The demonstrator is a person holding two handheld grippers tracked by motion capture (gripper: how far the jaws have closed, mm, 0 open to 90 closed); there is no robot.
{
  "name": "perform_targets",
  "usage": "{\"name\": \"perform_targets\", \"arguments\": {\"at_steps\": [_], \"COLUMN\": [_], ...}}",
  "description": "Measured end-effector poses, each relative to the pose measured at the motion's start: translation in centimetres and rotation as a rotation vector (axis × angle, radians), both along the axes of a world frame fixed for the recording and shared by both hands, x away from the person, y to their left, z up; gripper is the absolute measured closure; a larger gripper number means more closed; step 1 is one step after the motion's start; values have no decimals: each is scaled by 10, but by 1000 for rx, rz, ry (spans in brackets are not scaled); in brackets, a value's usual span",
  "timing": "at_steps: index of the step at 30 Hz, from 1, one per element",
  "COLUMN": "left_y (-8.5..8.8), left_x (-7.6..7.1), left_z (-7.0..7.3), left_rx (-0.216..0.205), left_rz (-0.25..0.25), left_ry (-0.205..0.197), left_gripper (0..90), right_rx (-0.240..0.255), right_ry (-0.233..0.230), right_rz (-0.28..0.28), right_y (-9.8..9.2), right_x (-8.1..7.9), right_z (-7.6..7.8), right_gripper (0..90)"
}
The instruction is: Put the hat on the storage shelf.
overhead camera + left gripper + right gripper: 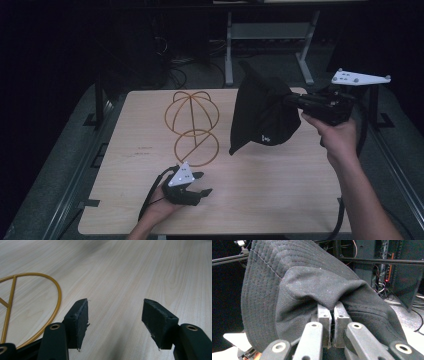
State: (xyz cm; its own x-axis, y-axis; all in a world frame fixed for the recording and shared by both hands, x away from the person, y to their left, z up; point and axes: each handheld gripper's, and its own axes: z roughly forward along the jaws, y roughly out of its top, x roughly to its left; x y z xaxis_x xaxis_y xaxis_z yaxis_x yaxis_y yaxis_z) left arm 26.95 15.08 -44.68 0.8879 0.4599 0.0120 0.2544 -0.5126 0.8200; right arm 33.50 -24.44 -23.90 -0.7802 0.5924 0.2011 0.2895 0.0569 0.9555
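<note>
A black bucket hat [262, 112] hangs above the right half of the table, pinched at its crown by my right gripper [295, 101], which is shut on the fabric. In the right gripper view the hat [294, 292] drapes over my right gripper [332, 308], its stitched brim at the upper left. A gold wire hat stand [192, 125] stands on the wooden table [280, 195] left of the hat. My left gripper [201, 183] rests low near the front edge, just below the stand's round base. Its jaws stand open with only bare tabletop between them, and the left gripper [115, 315] has the stand's base ring [47, 315] to its left.
Grey metal rails run along both sides of the table. Behind the table stand a metal frame [270, 37] and loose cables on the floor. Bare wood lies in front of the hat and to the left of the stand.
</note>
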Motion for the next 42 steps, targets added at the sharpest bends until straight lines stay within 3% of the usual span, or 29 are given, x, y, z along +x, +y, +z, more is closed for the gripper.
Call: {"name": "perform_targets", "arguments": {"at_steps": [6, 11, 30, 42], "left_y": [0, -1, -1, 0], "left_x": [2, 0, 0, 1], "left_z": [0, 0, 0, 1], "left_rx": [12, 21, 17, 6], "left_rz": [14, 9, 0, 2], "left_ry": [-1, -14, -23, -24], "left_gripper": [294, 280, 277, 277], "right_rx": [-10, -19, -75, -111], "right_ry": [3, 7, 13, 36], "right_rz": [14, 26, 81, 132], "right_y": [17, 28, 85, 136], "right_x": [11, 17, 43, 65], "right_z": [10, 15, 41, 49], "right_gripper": [865, 865, 865, 864]}}
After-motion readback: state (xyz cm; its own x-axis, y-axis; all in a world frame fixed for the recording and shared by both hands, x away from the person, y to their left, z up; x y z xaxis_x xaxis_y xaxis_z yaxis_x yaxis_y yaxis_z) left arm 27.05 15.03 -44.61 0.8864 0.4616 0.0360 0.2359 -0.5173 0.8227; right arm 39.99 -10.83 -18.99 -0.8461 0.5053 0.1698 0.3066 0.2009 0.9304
